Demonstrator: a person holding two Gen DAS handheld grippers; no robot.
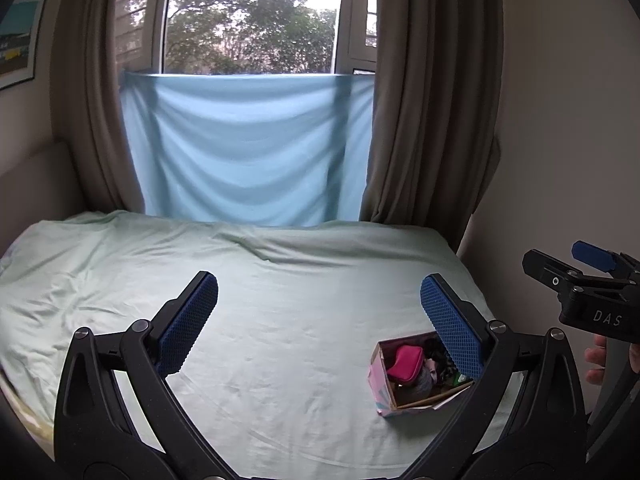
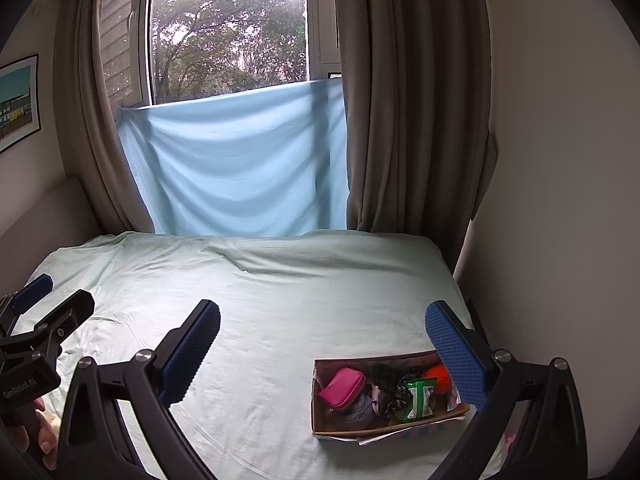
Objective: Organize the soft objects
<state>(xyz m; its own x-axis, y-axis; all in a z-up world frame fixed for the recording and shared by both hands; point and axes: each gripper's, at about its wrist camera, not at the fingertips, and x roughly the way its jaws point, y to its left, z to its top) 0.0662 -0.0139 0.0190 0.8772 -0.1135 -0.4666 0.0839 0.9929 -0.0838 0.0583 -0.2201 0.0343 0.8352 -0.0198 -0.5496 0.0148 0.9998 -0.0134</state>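
I am holding my left claw (image 1: 319, 306) and right claw (image 2: 323, 334) wide apart, gripping nothing. The box (image 2: 320, 404) of soft things is sitting on the bed (image 2: 260, 300), near its right edge.

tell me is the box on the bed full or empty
Partly full: the open box holds a pink pouch, a green packet and an orange ball.

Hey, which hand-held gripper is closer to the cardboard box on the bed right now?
Right, as far as I can tell. The right hand-held gripper hovers open almost over the box; the left hand-held gripper, also open, sits further to the box's left.
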